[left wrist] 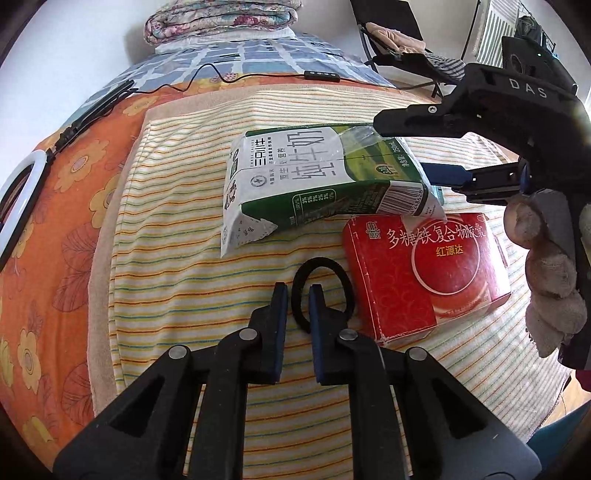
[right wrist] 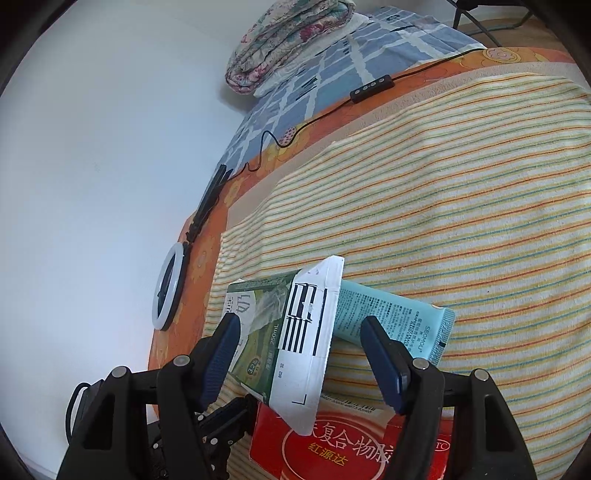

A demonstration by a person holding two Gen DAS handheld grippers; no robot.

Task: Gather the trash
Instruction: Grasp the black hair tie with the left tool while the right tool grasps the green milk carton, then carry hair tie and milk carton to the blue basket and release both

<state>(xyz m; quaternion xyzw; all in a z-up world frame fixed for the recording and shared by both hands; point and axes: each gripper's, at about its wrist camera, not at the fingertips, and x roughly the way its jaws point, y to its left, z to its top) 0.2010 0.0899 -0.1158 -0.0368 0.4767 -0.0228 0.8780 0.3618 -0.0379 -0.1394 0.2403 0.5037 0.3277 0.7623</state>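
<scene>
A crumpled green-and-white milk carton (left wrist: 314, 177) (right wrist: 295, 332) lies on the striped towel (left wrist: 184, 295), with one end propped on a red box (left wrist: 424, 273) (right wrist: 351, 443) and a teal tube (right wrist: 399, 321). My right gripper (left wrist: 400, 147) (right wrist: 299, 325) straddles that end. Its left pad is against the carton and its right pad stands clear of it, so it is open. In front of the carton lies a black hair tie (left wrist: 321, 263). My left gripper (left wrist: 298, 291) points down at it, with its pads pinched on the tie's left side.
A gloved hand (left wrist: 550, 266) holds the right gripper. On the orange floral sheet to the left are a white ring light (left wrist: 22, 199) on its stand and a black cable with a remote (left wrist: 321, 75). A folded quilt (left wrist: 221, 18) sits at the far end, and a folding chair (left wrist: 399, 40) stands behind.
</scene>
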